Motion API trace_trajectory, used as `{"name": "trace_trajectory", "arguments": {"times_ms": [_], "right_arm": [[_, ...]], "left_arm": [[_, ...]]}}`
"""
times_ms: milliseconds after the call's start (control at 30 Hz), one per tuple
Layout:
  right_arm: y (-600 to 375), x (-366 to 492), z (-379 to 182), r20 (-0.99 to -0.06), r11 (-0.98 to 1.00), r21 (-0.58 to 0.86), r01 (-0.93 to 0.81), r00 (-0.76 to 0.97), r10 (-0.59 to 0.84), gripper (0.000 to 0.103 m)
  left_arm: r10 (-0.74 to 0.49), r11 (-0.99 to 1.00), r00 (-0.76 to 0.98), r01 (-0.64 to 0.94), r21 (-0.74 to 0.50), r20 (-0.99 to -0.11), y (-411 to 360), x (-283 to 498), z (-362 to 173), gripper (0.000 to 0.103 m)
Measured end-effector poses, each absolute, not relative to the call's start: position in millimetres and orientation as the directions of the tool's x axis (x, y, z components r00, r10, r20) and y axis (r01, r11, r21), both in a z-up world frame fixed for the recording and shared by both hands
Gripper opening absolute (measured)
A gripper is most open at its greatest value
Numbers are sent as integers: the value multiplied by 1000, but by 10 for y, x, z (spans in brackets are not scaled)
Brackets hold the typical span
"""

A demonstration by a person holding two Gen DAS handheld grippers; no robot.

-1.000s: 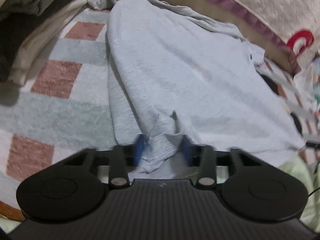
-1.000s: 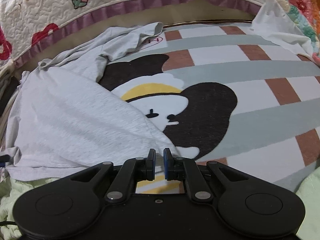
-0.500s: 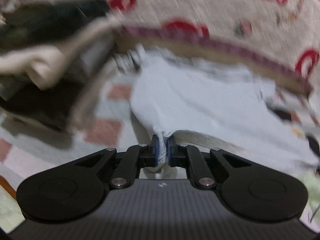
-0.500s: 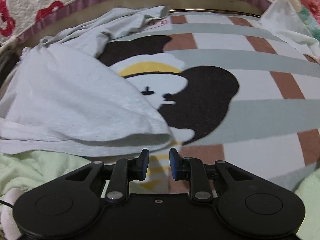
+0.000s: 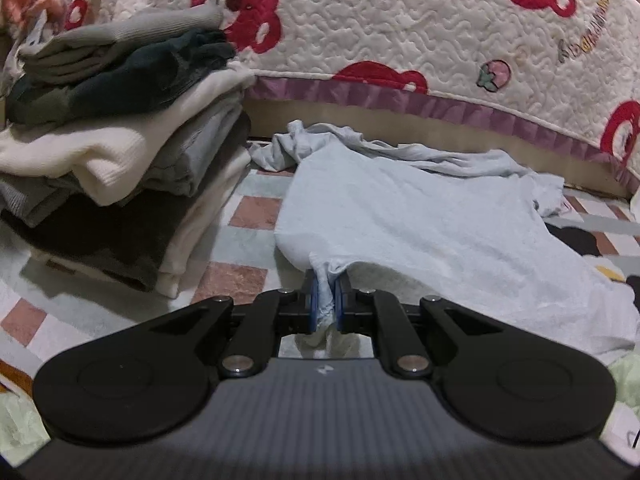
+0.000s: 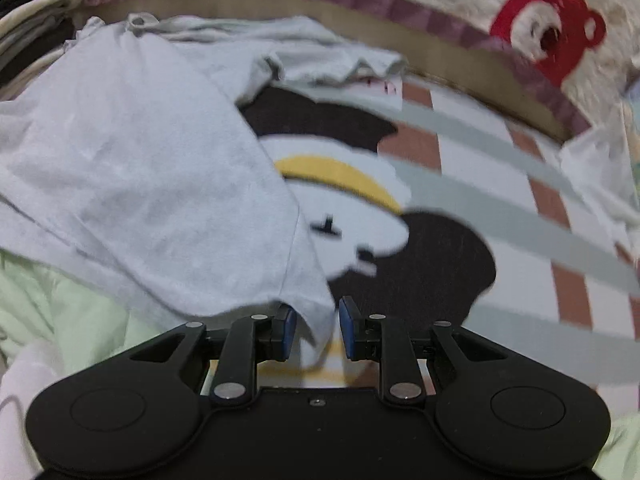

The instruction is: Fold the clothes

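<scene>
A pale grey-blue T-shirt (image 5: pixel 420 216) lies spread on a checked cartoon rug (image 5: pixel 248 216), its far end bunched near the bed base. My left gripper (image 5: pixel 325 300) is shut on the shirt's near left corner, which is lifted off the rug. In the right wrist view the same shirt (image 6: pixel 132 168) covers the left half, and its near right corner hangs between the fingers of my right gripper (image 6: pixel 316 328), which is open around it.
A tall stack of folded clothes (image 5: pixel 112 152) stands on the rug at the left. A quilted bedspread with red bears (image 5: pixel 400 32) hangs behind. Pale green fabric (image 6: pixel 60 312) lies at the near left.
My left gripper shut on the shirt's corner and lifted it, tilting the view up. My right gripper opened from shut and moved left to the shirt's other near corner.
</scene>
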State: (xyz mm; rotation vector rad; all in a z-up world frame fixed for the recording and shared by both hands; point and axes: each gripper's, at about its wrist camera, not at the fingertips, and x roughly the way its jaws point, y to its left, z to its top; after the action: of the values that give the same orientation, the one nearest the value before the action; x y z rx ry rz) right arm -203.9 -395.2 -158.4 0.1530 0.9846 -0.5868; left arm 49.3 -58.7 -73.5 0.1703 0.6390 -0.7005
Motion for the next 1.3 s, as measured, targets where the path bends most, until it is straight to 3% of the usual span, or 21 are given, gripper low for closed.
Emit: {"name": "trace_trajectory", "arguments": {"times_ms": [67,233,333,367,400,433,567,633,700,867,1100,1300], "right_arm": [[-3920,-2041,-1602,-822,845,-149,514,410,-395,34],[-3827,-2059,-1659,-833,866,-177,468,397,-386,34],[-3757,-2038,-1680,-827,876,-220,429,394,-401,33],[-3803,-2074,-1611,-812,860,-192,472,415,-409,21],[-3864,-2120,-1527,-794,838,-153,523,440,-419,2],[-3925,-2165,-1443,-775,814,-111,571,463,-430,0],[-4183,-2398,-1131,-696,683,82,725,533,-482,0],[-4247,-2476,-1136,-699,667,72,742,514,-497,0],[-4263,-2494,-1219,-719,649,56,759,482,-501,0],[-4276,-2518,-1457,-770,613,87,785,444,-459,0],[-4328,-2576,-1515,-774,592,129,796,454,-441,0],[-4327,-2580,-1608,-786,592,135,795,449,-425,1]], "left_arm": [[-530,773,580,630,-72,-619,-563,535,-747,8],[-451,798,424,585,-143,-785,-499,641,-1035,8],[-442,790,383,595,-150,-811,-478,592,-1121,8],[-439,786,382,602,-141,-813,-479,568,-1126,8],[-437,782,407,612,-116,-802,-485,541,-1091,8],[-436,778,431,621,-91,-790,-491,516,-1056,8],[-489,749,443,655,-101,-752,-478,494,-964,8],[-528,715,412,687,-128,-742,-494,448,-939,8],[-532,664,396,743,-79,-749,-571,326,-938,9],[-428,598,317,801,-2,-847,-671,216,-1171,13],[-528,585,322,809,-61,-786,-575,214,-945,13],[-522,611,391,791,-13,-758,-558,303,-864,15]]}}
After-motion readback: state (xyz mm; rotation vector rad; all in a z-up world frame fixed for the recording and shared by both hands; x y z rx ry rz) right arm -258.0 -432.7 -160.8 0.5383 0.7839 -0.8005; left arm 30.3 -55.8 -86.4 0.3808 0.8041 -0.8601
